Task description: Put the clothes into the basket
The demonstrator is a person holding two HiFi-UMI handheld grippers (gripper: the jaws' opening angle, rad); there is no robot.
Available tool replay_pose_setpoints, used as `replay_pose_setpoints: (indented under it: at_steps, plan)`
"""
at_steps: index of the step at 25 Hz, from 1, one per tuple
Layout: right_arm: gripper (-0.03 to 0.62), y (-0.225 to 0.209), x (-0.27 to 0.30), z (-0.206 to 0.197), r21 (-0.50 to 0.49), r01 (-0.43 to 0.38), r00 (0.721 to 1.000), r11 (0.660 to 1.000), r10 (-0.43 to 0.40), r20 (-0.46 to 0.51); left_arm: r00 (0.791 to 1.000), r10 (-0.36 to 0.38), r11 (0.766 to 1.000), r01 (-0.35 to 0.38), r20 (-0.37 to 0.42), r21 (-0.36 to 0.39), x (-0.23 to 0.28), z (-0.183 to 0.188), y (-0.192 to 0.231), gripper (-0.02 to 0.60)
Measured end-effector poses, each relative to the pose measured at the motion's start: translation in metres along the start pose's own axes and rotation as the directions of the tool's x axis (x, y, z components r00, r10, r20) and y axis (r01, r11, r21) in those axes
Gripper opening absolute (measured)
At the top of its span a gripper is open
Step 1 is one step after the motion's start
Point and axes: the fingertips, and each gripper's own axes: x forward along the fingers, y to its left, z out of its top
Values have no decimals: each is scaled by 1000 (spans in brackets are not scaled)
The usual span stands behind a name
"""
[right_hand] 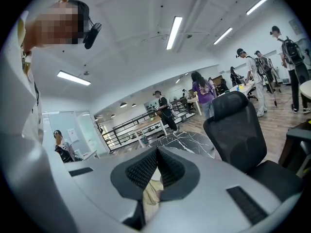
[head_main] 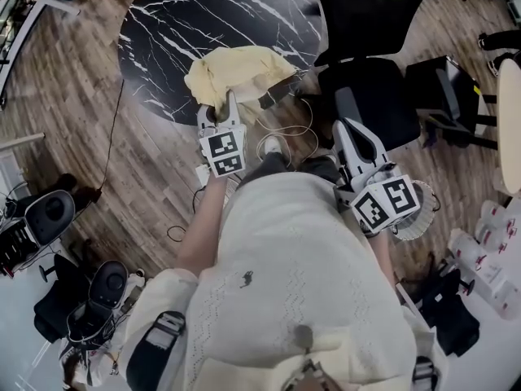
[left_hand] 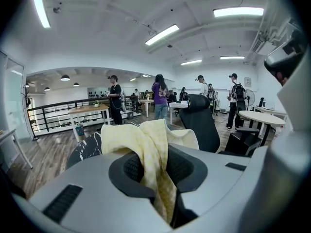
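One yellow garment (head_main: 232, 72) is clamped in the jaws of the left gripper (head_main: 226, 104), its bulk draped ahead over the marble bench (head_main: 163, 31), while the right gripper (head_main: 343, 100), jaws together and seemingly empty, sits nearer what looks like the pale mesh basket (head_main: 417, 228).

The left gripper (left_hand: 154, 154) has a smooth, matt grey plastic shell and black, finely ribbed pads (left_hand: 132, 169), pinching soft, pale yellow woven cloth (left_hand: 146, 140). Beyond its tips is a glossy black marble-look tabletop (head_main: 187, 23) with white veins. Under both grippers lies wood-grain plank flooring (head_main: 146, 161). Ahead of the right gripper (right_hand: 158, 148) stands a matt black office chair (right_hand: 238, 130).
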Motion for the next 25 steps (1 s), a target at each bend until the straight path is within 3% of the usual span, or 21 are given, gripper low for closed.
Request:
replay_pose_setpoints:
  at_steps: [8,18,25]
  plan:
    - [9,-3,-8,6,3,-6,1000,1000,6,30,995,-16,999,18,100,-27,-20,50,-6,91]
    - [8,7,-14,16,-23,-20,998,1000,21,59,986,-85,996,88,145,-16,-40,78,-25,91]
    - [9,7,-22,23,-21,-4,997,1000,5,76,965,-154,988,153,212,17,-62,110,-41,89]
